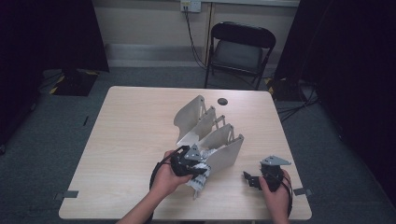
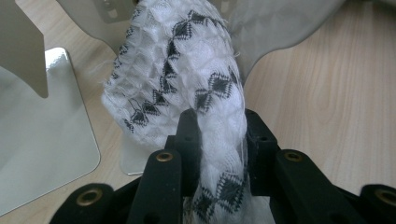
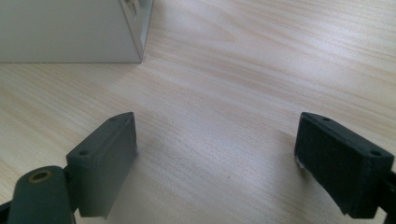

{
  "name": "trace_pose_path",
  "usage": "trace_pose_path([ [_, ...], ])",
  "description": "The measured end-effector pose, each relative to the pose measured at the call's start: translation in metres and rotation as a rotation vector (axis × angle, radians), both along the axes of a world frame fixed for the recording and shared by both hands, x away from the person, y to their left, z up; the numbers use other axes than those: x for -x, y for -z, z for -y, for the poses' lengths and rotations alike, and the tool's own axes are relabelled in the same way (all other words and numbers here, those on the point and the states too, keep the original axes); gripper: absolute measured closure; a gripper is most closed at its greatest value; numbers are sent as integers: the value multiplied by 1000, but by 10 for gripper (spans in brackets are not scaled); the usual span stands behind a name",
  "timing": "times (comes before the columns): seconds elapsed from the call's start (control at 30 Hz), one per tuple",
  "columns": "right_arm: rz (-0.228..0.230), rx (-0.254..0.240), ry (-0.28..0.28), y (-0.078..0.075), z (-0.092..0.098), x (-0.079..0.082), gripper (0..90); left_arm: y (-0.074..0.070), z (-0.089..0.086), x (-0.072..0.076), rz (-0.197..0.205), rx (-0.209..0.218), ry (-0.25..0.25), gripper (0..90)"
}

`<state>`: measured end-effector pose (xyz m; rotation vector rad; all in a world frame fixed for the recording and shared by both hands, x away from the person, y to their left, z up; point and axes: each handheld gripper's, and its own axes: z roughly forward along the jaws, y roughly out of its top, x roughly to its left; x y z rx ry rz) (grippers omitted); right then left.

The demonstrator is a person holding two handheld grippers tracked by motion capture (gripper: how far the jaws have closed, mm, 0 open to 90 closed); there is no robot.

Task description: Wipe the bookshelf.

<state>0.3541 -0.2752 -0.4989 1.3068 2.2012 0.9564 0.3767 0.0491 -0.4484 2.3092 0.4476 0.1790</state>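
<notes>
I have the white cloth (image 2: 187, 88) with black diamond motifs pinched in my left gripper (image 2: 219, 135), whose jaws are drawn close and press it from both sides. It bulges up beyond them and hides the near foot of the grey metal file rack (image 1: 210, 130), at whose near end I hold it just above the table (image 1: 130, 140). From the high view my left hand (image 1: 168, 179) covers most of the cloth, so only a crumpled corner hangs out below. My right gripper (image 3: 217, 161) rests well apart over bare wood, jaws spread wide, holding nothing, with the rack's corner cut off at its view's top.
</notes>
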Motion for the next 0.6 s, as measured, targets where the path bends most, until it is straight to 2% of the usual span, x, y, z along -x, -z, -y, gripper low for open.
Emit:
trace_pose_path([
  [0.07, 0, 0, 0, 0, 0, 0, 124, 3, 1, -1, -6, 15, -19, 667],
  [0.17, 0, 0, 0, 0, 0, 0, 124, 7, 1, -3, -21, 26, -53, 520],
  [0.3, 0, 0, 0, 0, 0, 0, 124, 9, -1, 0, -23, 3, -85, 364],
  [0.33, 0, 0, 0, 0, 0, 0, 124, 9, -2, 1, -28, 10, -92, 334],
  [0.43, 0, 0, 0, 0, 0, 0, 124, 8, -7, 7, -23, -14, -110, 274],
  [0.6, 0, 0, 0, 0, 0, 0, 125, 9, -19, 16, -27, -9, -143, 220],
])
